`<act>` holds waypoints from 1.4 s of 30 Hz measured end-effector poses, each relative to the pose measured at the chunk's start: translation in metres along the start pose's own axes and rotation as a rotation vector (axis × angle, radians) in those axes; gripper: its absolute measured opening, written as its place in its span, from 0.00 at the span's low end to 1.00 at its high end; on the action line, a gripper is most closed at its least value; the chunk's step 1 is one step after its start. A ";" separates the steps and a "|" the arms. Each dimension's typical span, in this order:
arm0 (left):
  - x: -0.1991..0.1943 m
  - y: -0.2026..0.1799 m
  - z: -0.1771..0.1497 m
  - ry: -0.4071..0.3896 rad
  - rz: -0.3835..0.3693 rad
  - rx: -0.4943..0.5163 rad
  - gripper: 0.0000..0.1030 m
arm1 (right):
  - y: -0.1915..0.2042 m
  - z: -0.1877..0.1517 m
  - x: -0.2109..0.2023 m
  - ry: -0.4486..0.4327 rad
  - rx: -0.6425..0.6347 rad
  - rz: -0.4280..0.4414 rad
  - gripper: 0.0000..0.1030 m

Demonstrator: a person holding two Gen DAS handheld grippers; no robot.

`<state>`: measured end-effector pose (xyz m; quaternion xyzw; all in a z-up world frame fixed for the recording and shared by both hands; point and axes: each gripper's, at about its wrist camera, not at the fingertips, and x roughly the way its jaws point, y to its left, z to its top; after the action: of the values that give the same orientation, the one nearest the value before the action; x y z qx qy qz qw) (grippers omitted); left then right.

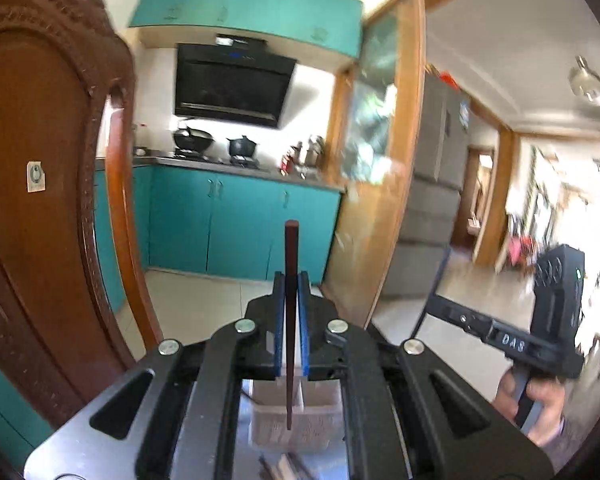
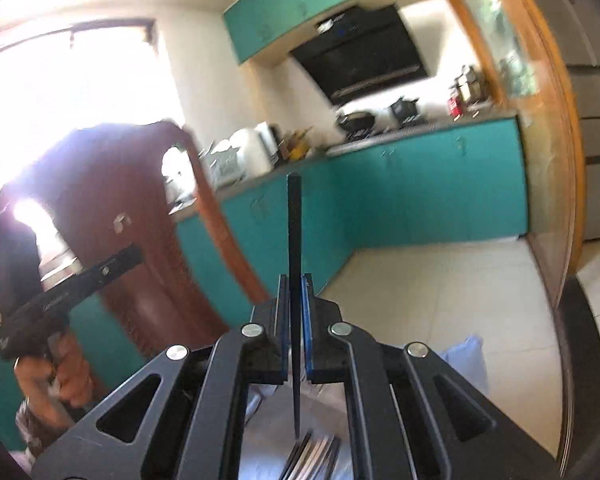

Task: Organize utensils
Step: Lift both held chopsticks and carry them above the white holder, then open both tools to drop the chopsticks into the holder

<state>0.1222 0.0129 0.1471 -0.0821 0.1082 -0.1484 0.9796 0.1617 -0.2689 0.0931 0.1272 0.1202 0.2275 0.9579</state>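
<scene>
In the left wrist view, the left gripper point(image 1: 291, 280) is clamping a brown chopstick point(image 1: 291, 304) between its blue pads point(image 1: 303, 320), the stick standing upright with its blunt end above the fingertips and its thin end hanging below the jaws. Under that thin end, a pale divided container point(image 1: 296, 420) is sitting, and a few more dark sticks point(image 1: 284, 468) are lying just nearer the camera, too blurred to count. In the right wrist view, the right gripper point(image 2: 296, 292) is pinching a black chopstick point(image 2: 295, 280) in the same upright way, its point hanging over a bunch of forks point(image 2: 314, 456) lying on a pale surface. Each camera is also catching the other tool off to the side: the right one with a person's hand point(image 1: 540, 404) wrapped around its handle, the left one likewise gripped by a hand point(image 2: 56, 376). A carved brown wooden chair back point(image 1: 40, 184) is rising close on the left. Farther off, teal cabinets point(image 1: 244, 220) are running under a counter holding a black wok point(image 1: 192, 138) and a dark pot point(image 1: 242, 146), with a black range hood point(image 1: 232, 84) hanging above and a grey refrigerator point(image 1: 436, 184) standing past the wooden door frame point(image 1: 384, 200).
</scene>
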 end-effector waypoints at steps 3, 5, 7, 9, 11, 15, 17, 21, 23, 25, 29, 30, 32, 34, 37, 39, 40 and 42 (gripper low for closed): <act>0.015 0.005 -0.003 -0.040 0.041 -0.037 0.07 | -0.003 0.000 0.002 -0.088 0.011 -0.053 0.06; 0.023 0.010 -0.005 -0.069 0.045 -0.056 0.07 | -0.006 -0.005 0.003 -0.119 0.003 -0.091 0.06; 0.041 0.014 -0.014 -0.045 0.059 -0.068 0.07 | -0.007 -0.015 0.010 -0.118 -0.017 -0.114 0.06; 0.058 0.014 -0.024 0.002 0.090 -0.052 0.07 | -0.005 -0.026 0.018 -0.089 -0.051 -0.109 0.06; 0.070 0.015 -0.033 0.036 0.111 -0.029 0.07 | -0.002 -0.036 0.030 -0.065 -0.074 -0.112 0.06; 0.088 0.010 -0.053 0.092 0.142 0.009 0.07 | 0.003 -0.058 0.039 -0.027 -0.102 -0.118 0.06; 0.092 0.008 -0.059 0.108 0.144 0.017 0.07 | 0.004 -0.065 0.043 -0.009 -0.112 -0.122 0.06; 0.096 0.002 -0.071 0.127 0.150 0.042 0.07 | 0.006 -0.072 0.047 -0.002 -0.121 -0.120 0.06; 0.096 0.001 -0.076 0.128 0.154 0.050 0.07 | 0.006 -0.075 0.045 -0.003 -0.133 -0.123 0.06; 0.096 0.000 -0.081 0.131 0.154 0.053 0.07 | 0.007 -0.080 0.042 -0.005 -0.141 -0.119 0.06; 0.098 0.001 -0.095 0.140 0.170 0.057 0.07 | 0.005 -0.088 0.035 -0.007 -0.161 -0.136 0.06; 0.099 0.001 -0.099 0.143 0.177 0.060 0.07 | 0.006 -0.089 0.034 -0.007 -0.162 -0.138 0.06; 0.098 0.002 -0.104 0.145 0.187 0.064 0.07 | 0.005 -0.093 0.032 -0.007 -0.158 -0.135 0.06; 0.095 0.003 -0.110 0.141 0.193 0.064 0.07 | 0.004 -0.097 0.029 -0.005 -0.154 -0.131 0.06; 0.091 0.002 -0.118 0.121 0.194 0.088 0.07 | 0.006 -0.103 0.023 -0.017 -0.163 -0.134 0.09; 0.086 0.001 -0.121 0.101 0.201 0.102 0.07 | 0.009 -0.105 0.017 -0.040 -0.181 -0.145 0.18; 0.082 0.002 -0.122 0.087 0.195 0.099 0.07 | 0.011 -0.106 0.014 -0.056 -0.193 -0.148 0.22; 0.071 0.006 -0.122 0.047 0.182 0.081 0.10 | 0.018 -0.106 0.003 -0.108 -0.224 -0.155 0.29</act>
<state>0.1616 -0.0191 0.0148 -0.0289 0.1323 -0.0647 0.9887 0.1262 -0.2319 -0.0016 0.0220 0.0519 0.1577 0.9859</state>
